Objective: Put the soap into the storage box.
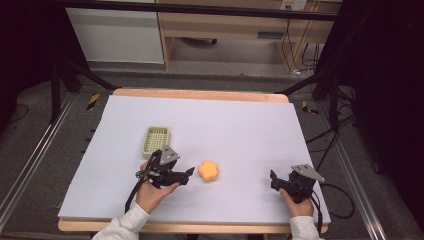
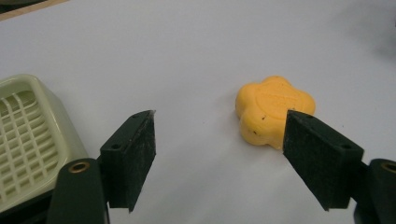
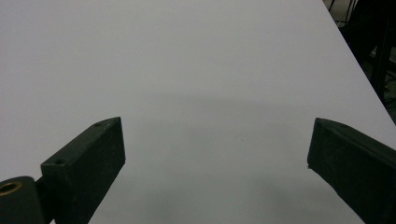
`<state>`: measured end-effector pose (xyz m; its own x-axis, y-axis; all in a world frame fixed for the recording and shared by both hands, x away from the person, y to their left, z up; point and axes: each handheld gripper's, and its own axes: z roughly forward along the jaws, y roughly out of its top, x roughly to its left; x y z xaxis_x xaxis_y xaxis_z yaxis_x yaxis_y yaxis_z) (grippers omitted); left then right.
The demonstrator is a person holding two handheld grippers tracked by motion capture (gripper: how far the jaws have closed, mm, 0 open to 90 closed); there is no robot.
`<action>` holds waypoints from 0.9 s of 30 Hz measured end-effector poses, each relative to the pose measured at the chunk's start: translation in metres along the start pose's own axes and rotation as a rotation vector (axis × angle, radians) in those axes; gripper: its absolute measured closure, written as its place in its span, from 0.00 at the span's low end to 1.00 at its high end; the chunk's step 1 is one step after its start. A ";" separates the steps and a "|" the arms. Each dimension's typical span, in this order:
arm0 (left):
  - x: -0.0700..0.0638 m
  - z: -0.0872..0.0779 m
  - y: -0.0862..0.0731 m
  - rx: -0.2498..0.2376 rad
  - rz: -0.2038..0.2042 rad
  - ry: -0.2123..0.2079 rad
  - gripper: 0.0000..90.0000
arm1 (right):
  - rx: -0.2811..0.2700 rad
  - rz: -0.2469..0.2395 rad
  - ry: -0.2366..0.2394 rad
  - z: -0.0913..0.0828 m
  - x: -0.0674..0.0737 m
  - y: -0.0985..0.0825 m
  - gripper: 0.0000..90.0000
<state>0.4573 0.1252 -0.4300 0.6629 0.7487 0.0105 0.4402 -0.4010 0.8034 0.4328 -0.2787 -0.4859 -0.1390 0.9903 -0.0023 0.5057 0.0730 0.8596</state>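
Observation:
An orange flower-shaped soap (image 1: 209, 170) lies on the white table cover, near the front middle. My left gripper (image 1: 188, 174) sits just to its left, pointing at it, jaws open and empty. In the left gripper view the soap (image 2: 273, 108) lies just beyond the right jaw, and nothing is between the jaws of the gripper (image 2: 224, 154). A pale green soap dish (image 1: 155, 140) with a grid insert stands behind the left hand; the dish (image 2: 25, 140) is at the left edge of that view. My right gripper (image 1: 273, 179) rests open at the front right; its jaws (image 3: 215, 163) stand wide over bare cover.
The white cover (image 1: 235, 125) spreads over a wooden table, with its right edge (image 3: 355, 60) close to the right gripper. Black frame legs, cables and a wooden bench stand on the floor beyond the table.

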 end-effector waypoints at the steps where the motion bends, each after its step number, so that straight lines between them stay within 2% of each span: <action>1: -0.001 0.001 0.001 0.001 0.000 -0.002 0.28 | 0.000 -0.001 0.000 0.000 0.000 0.000 0.05; 19: -0.020 0.024 0.012 0.021 0.038 -0.027 0.28 | 0.001 -0.003 -0.001 0.000 0.000 0.000 0.05; 27: -0.023 0.031 0.014 0.027 0.035 -0.034 0.28 | 0.000 -0.007 -0.003 0.000 0.001 0.000 0.05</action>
<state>0.4668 0.0859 -0.4369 0.6983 0.7156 0.0173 0.4324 -0.4410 0.7865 0.4328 -0.2780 -0.4861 -0.1401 0.9901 -0.0092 0.5050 0.0795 0.8595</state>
